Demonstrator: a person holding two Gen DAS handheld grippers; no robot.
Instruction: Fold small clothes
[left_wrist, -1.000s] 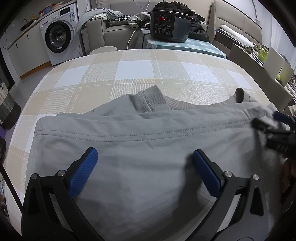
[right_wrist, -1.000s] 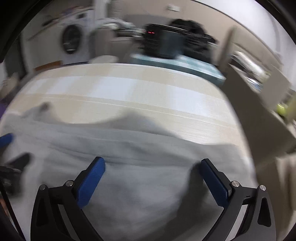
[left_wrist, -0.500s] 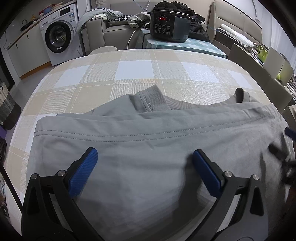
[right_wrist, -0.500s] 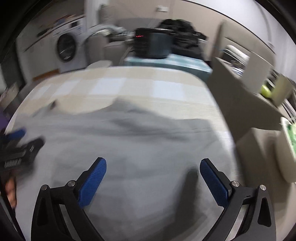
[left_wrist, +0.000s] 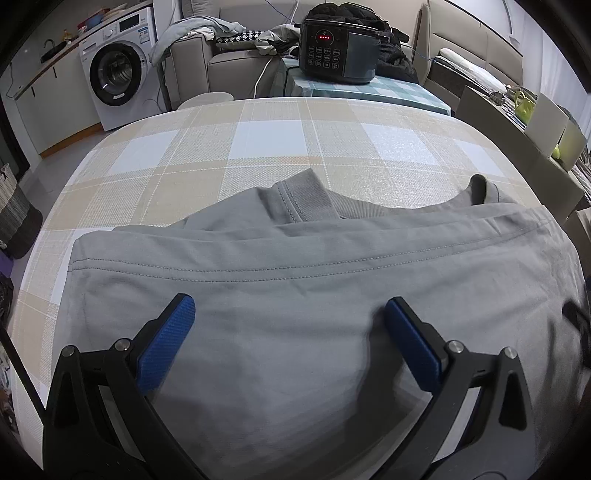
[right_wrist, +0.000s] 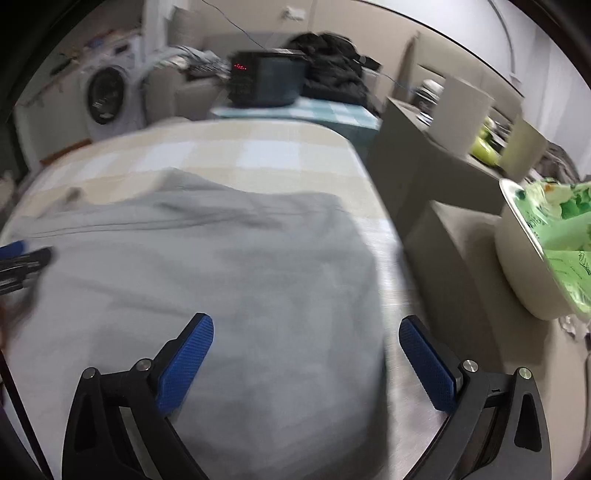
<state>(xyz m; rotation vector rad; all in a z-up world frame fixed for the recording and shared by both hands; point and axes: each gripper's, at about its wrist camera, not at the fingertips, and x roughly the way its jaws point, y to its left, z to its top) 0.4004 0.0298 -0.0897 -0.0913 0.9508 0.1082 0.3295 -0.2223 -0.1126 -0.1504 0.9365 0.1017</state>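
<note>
A grey garment lies folded over on the checked table, its stitched hem running across and a ribbed cuff poking out behind. My left gripper is open and empty, low over the garment's near part. My right gripper is open and empty over the garment's right edge; this view is blurred. The left gripper's tip shows at the right wrist view's left edge, and the right gripper shows dimly at the left wrist view's right edge.
The table's right edge drops beside grey boxes and a white bowl with green contents. Behind the table stand a black cooker on a small checked table, a sofa and a washing machine.
My right gripper has swung to the right across the garment, from over its middle to its right edge near the table side. My left gripper has stayed put, open.
</note>
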